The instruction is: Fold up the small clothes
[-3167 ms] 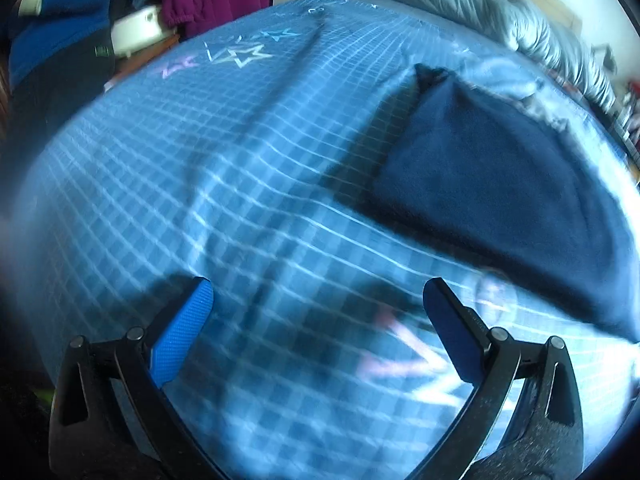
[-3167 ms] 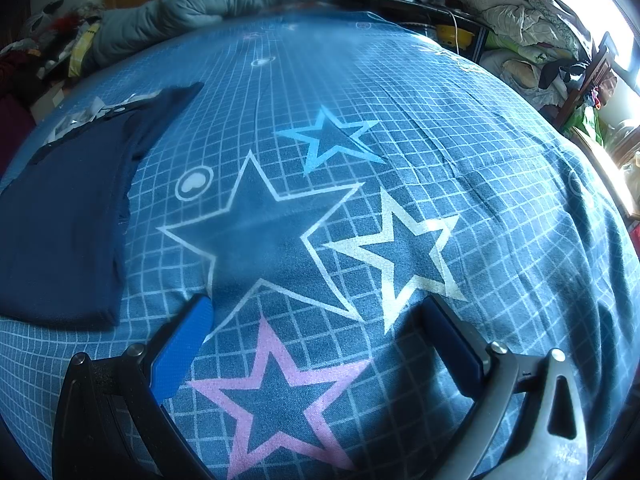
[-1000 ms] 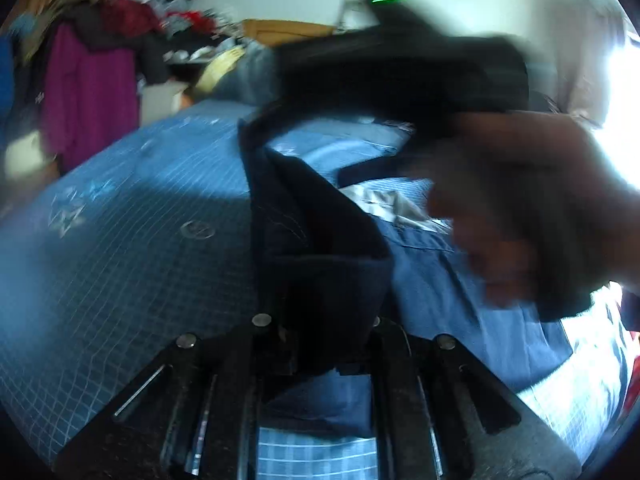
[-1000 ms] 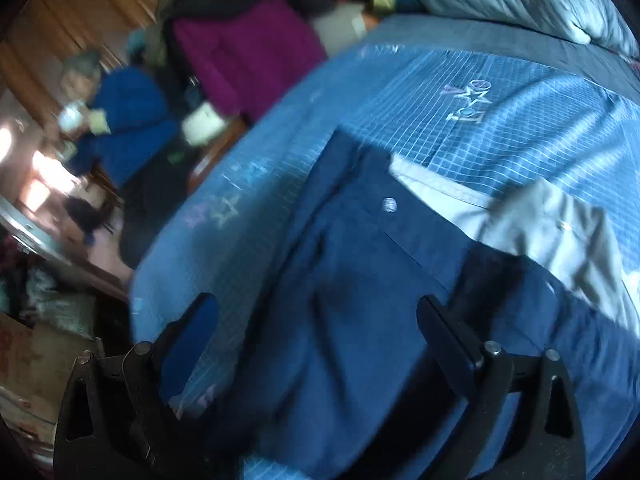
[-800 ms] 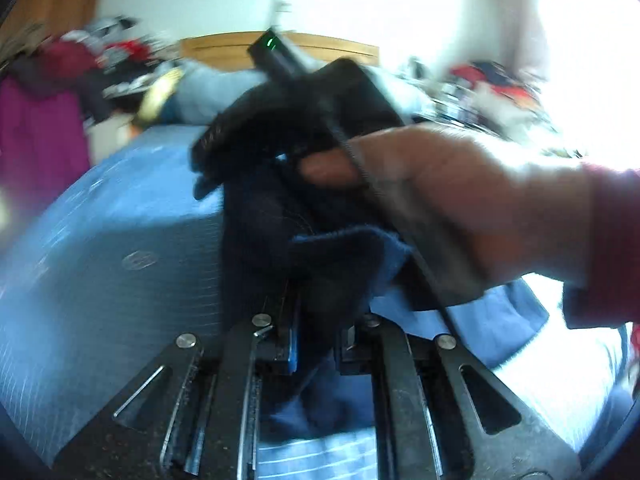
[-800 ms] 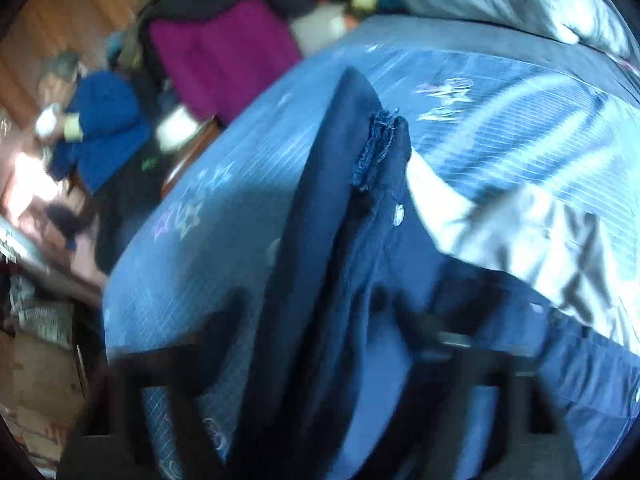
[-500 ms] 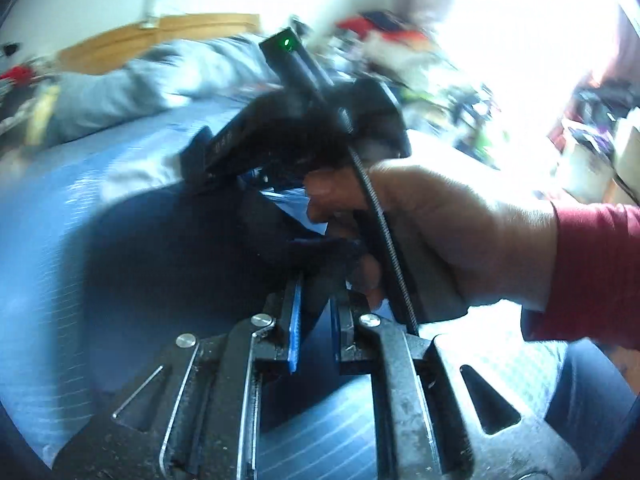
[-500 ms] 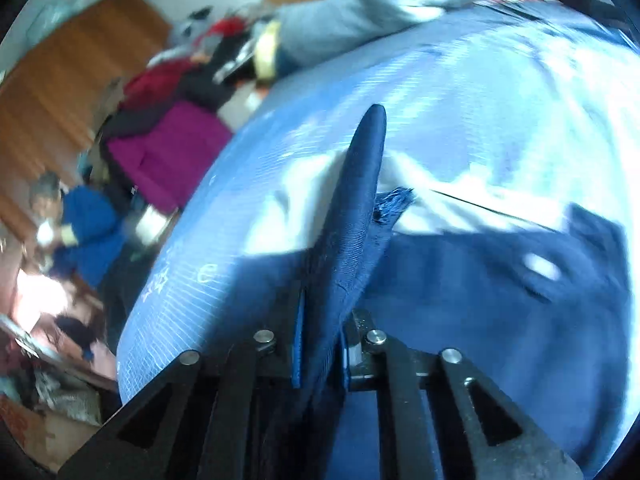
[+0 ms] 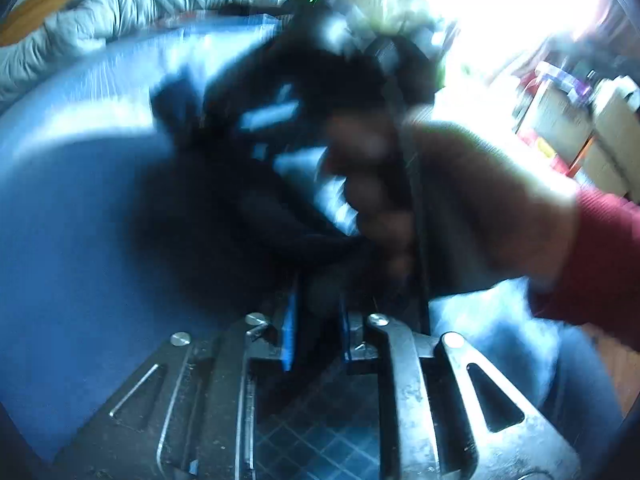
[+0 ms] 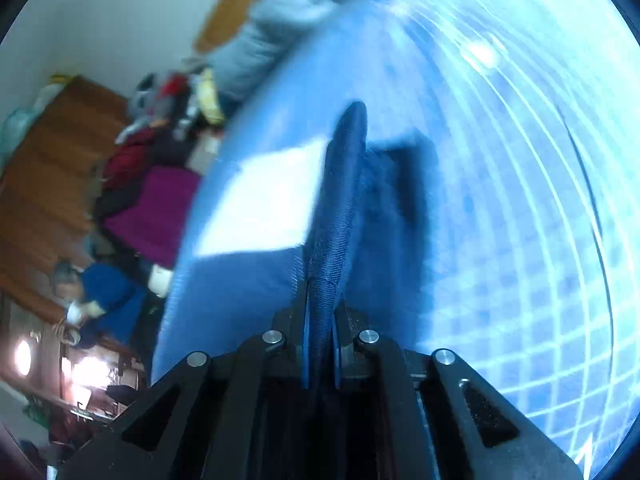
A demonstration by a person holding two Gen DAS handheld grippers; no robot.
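Note:
A dark blue garment (image 10: 340,200) lies partly on the blue checked bed cover (image 10: 520,200), a pale patch of lining (image 10: 264,204) showing beside it. My right gripper (image 10: 320,344) pinches a raised fold of this garment, its jaws still closing. In the blurred left wrist view, my left gripper (image 9: 316,320) has dark garment cloth (image 9: 224,240) between its blue pads (image 9: 289,320), and its jaws are opening slightly. Just ahead of it, a hand (image 9: 460,208) with a red sleeve (image 9: 600,260) grips the black right gripper body (image 9: 320,92).
A grey duvet (image 9: 100,20) is bunched at the head of the bed. Beside the bed are a clothes pile with a purple piece (image 10: 156,212) and a person in blue (image 10: 104,292). Boxes (image 9: 560,120) stand near the bright window.
The right gripper went from wide open to shut on the garment's fold. Both grippers swung across the bed with the cloth. The left pads have parted a little.

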